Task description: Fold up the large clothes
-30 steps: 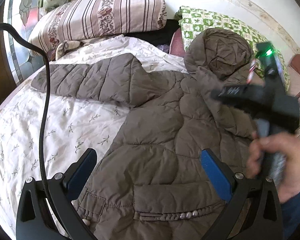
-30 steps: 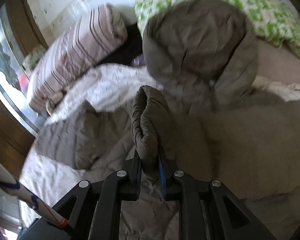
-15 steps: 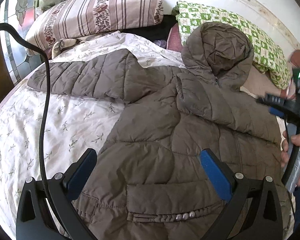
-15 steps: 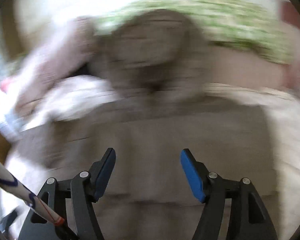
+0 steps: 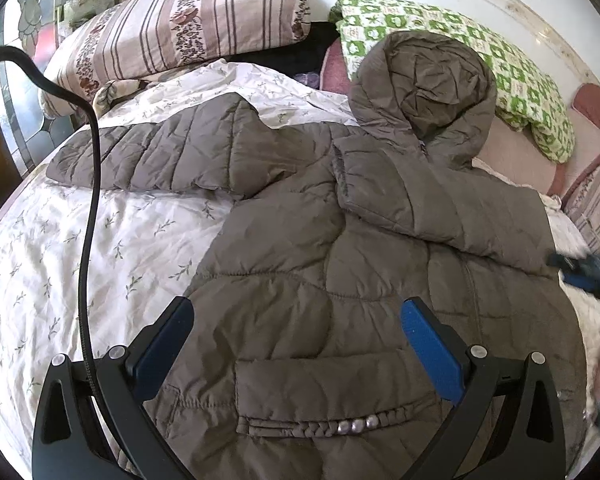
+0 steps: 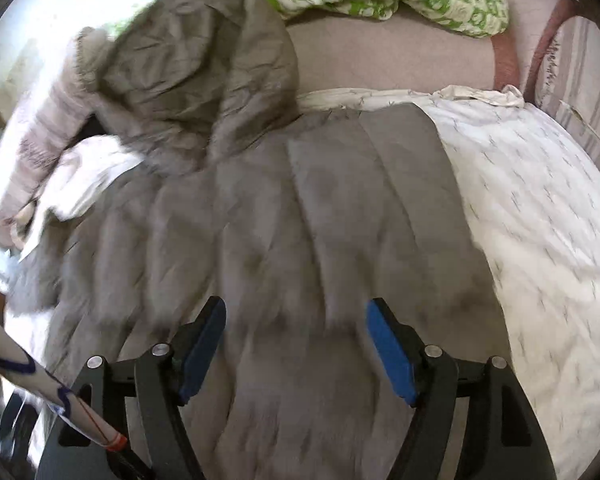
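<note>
my right tool (image 6: 296, 344) is hovering over the jacket (image 6: 284, 240) with its jaws opening, released, nothing pinched between the blue pads (image 6: 388, 348). my left tool (image 5: 296, 348) is hanging spread wide over the jacket's lower front, gripping nothing. i'm seeing one brown quilted jacket, lying flat on the bed (image 5: 100, 248) ahead of both tools. its one hood (image 5: 424, 92) is lying beyond the tools, one sleeve (image 5: 160, 156) is stretching out to the left of my left tool, and the other sleeve (image 5: 432, 200) is lying folded across the chest. beyond the hood i'm counting two pillows: one striped pillow (image 5: 188, 28), one green patterned pillow (image 5: 480, 64).
</note>
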